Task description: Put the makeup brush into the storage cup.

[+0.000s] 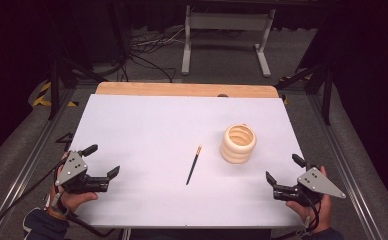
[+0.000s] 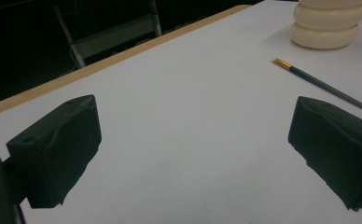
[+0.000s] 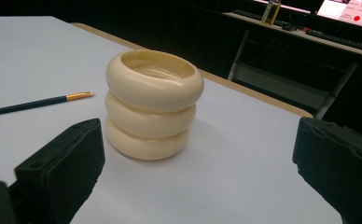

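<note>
A cream ribbed holder (image 1: 238,143) made of three stacked rings stands upright on the white table (image 1: 147,125), right of centre. A thin dark paintbrush (image 1: 193,165) with a gold ferrule lies flat just left of it. My left gripper (image 1: 103,161) rests at the table's near left, open, nothing between its jaws. My right gripper (image 1: 284,169) sits at the near right, open and empty. In the left gripper view the paintbrush (image 2: 318,82) and holder (image 2: 327,23) lie ahead to the right. In the right gripper view the holder (image 3: 152,102) stands close ahead, the paintbrush (image 3: 34,104) to its left.
A wooden strip (image 1: 184,90) runs along the table's far edge. Beyond it are a white frame leg (image 1: 188,40), cables on the floor and dark stands at both sides. Bare table surface lies between the two grippers.
</note>
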The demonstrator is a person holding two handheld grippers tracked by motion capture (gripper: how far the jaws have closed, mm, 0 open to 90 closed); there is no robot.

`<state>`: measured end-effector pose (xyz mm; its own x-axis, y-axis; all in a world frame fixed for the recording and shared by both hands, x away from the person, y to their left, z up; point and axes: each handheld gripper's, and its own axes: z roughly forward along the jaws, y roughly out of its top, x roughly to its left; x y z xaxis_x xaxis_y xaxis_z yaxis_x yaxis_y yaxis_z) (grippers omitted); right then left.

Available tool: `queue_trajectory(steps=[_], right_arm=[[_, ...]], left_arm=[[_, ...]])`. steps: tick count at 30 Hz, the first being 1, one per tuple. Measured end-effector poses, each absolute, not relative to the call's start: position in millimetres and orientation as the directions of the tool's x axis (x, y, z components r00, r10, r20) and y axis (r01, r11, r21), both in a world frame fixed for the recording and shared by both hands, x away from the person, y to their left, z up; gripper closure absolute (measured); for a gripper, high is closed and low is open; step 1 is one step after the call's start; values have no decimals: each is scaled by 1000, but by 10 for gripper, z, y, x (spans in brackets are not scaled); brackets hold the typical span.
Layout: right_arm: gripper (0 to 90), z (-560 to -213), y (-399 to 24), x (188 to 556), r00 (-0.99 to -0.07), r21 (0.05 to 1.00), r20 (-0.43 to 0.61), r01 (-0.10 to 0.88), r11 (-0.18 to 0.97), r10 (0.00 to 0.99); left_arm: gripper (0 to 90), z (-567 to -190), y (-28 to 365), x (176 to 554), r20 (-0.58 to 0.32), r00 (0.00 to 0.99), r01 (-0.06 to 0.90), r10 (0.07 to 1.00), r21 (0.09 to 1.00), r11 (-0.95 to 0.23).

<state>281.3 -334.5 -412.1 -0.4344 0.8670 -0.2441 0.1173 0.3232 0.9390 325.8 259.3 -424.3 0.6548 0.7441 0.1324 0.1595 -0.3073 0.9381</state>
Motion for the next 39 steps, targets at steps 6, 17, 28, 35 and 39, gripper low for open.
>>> queue_trajectory(steps=[6, 17, 28, 35, 39], right_arm=[[34, -4126, -3348, 2805, -425, 936, -245, 129, 327, 871], [43, -4171, -3297, 2840, -430, 910, -281, 164, 380, 858], [43, -4186, -3312, 2849, -428, 899, -294, 181, 400, 855], [45, -4200, -3298, 2850, -447, 886, -305, 189, 423, 841], [48, -4203, -3290, 2852, -448, 882, -312, 191, 430, 838]], left_arm=[[41, -4207, 2542, 3250, 127, 670, 157, 732, 939, -307], [75, -4060, 2361, 3325, 129, 675, 190, 726, 921, -340], [93, -3905, 1855, 3484, 127, 724, 229, 678, 883, -409], [136, -3830, 1523, 3619, 109, 729, 298, 676, 839, -456], [142, -3805, 1387, 3654, 103, 737, 307, 668, 830, -466]])
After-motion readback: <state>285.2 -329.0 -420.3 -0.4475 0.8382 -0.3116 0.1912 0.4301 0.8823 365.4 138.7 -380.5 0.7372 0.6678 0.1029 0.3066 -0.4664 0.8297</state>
